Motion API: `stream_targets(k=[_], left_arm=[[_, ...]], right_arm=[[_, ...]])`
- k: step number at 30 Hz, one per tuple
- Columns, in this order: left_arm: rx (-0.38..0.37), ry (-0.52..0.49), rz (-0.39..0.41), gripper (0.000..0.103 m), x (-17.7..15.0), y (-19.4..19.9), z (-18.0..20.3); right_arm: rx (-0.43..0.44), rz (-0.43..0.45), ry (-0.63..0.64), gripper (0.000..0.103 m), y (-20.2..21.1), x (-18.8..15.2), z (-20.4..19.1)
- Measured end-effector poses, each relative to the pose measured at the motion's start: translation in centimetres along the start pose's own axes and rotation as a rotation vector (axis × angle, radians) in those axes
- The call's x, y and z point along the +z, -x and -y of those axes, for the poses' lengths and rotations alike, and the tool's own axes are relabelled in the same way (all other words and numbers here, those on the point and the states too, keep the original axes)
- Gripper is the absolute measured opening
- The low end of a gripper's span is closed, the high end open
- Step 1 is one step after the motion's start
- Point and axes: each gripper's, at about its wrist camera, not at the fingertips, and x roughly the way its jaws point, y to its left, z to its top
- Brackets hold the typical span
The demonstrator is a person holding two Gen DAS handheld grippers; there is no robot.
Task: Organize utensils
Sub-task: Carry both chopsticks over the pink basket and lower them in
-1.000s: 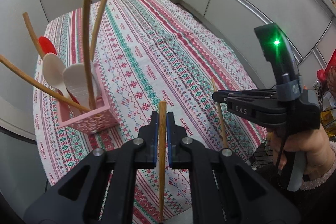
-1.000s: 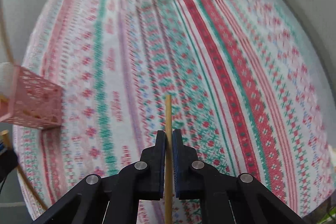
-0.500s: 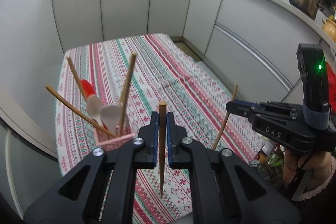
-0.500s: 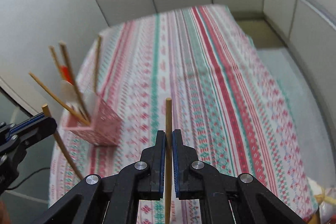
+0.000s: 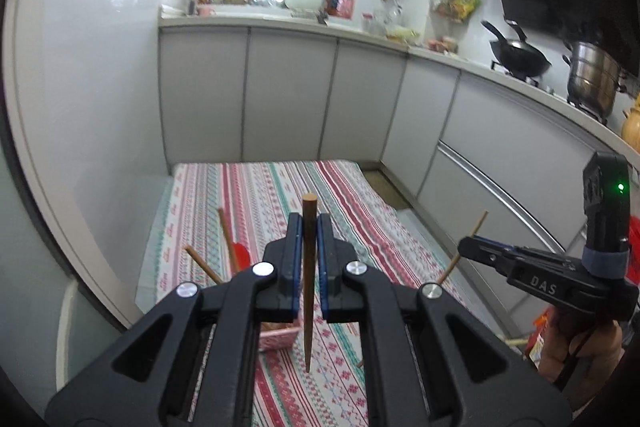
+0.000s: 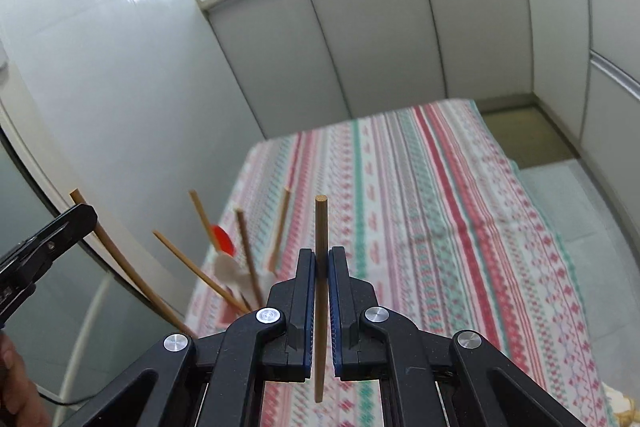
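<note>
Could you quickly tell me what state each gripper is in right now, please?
Left gripper: closed on a dark wooden chopstick.
Right gripper: closed on a lighter wooden chopstick.

Your way across the striped tablecloth (image 6: 460, 227) lies open on the right; on the left, splayed chopsticks (image 6: 248, 259) sticking from the pink holder (image 5: 280, 339) block you.

two grippers (image 5: 308, 227) (image 6: 321, 263), two held chopsticks (image 5: 308, 279) (image 6: 320, 291), one pink holder (image 5: 280, 337), one red spoon (image 6: 223, 239)
</note>
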Motion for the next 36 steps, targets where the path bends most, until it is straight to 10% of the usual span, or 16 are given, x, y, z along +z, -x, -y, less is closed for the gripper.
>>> stream_targets(k=[24, 36], left_arm=[[0.104, 0.039, 0.112, 0.008, -1.3, -6.0, -2.0], [0.067, 0.082, -0.09, 0.008, -3.3, -9.5, -2.9]], right_arm=[[0.06, 0.058, 0.02, 0.005, -1.1, 1.4, -3.1], [0.059, 0.052, 0.022, 0.005, -1.3, 1.3, -3.2]])
